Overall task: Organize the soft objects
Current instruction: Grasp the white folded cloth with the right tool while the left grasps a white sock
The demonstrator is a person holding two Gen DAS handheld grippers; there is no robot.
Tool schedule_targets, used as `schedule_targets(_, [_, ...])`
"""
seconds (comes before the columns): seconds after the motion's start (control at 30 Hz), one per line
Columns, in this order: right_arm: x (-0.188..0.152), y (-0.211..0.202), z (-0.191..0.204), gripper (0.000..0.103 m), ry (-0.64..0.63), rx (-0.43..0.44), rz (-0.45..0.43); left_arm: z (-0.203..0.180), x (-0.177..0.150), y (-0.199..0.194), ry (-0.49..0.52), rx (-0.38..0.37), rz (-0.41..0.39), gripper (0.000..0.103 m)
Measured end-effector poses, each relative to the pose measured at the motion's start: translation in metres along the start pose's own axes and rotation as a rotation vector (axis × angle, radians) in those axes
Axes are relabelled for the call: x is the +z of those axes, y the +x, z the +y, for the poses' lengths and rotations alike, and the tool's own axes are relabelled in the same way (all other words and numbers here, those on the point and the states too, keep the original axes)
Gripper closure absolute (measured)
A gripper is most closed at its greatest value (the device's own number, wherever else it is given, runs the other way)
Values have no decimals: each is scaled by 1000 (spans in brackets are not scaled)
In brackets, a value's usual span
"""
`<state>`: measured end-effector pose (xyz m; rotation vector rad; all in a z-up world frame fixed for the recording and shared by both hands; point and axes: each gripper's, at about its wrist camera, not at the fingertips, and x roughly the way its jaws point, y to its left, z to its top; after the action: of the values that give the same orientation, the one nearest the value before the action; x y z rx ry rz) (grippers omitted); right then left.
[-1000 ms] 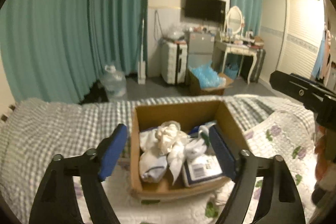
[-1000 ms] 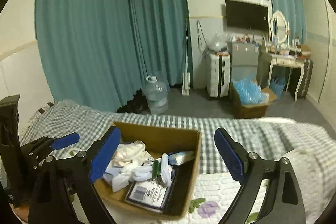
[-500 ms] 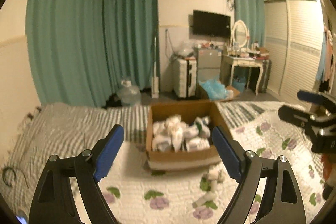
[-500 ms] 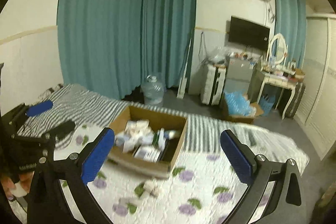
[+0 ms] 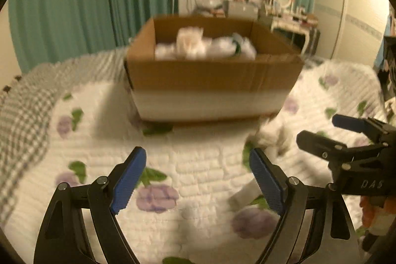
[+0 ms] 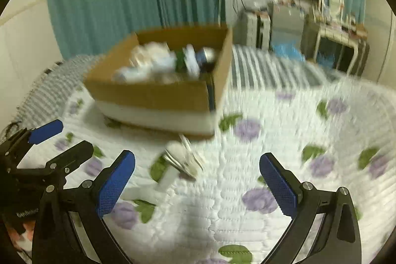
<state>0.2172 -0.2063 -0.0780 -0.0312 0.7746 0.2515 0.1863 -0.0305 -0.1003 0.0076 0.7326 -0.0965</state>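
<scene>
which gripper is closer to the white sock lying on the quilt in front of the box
Right, narrowly. The right gripper frames the white sock just ahead; the left gripper has it ahead and to its right.

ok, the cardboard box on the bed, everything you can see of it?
The cardboard box is brown corrugated card with a white band along its base and an open top. It sits upright on the floral quilt, beyond both open grippers, neither touching it. Inside is a blurred heap of white soft items with something green and dark among them.
</scene>
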Motion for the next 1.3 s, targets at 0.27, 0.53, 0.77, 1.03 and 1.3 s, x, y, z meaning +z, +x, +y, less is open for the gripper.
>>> schedule_targets(0.27, [-5, 56, 1, 2, 20, 25, 96, 30, -16, 25, -130, 17, 97, 17])
schedule_targets(0.53, [-3, 87, 23, 10, -6, 65, 130, 28, -21, 17, -140, 24, 96, 17])
schedule_targets(0.77, [-4, 100, 25, 45, 10, 40, 142, 14, -18, 15, -100, 33, 101, 17])
schedule_targets(1.03, [9, 66, 5, 50, 56, 51, 78, -18, -10, 3, -93, -29, 112, 17])
schedule_targets(1.3, [12, 15, -24, 50, 46, -1, 19, -58, -14, 21, -93, -109, 193, 18])
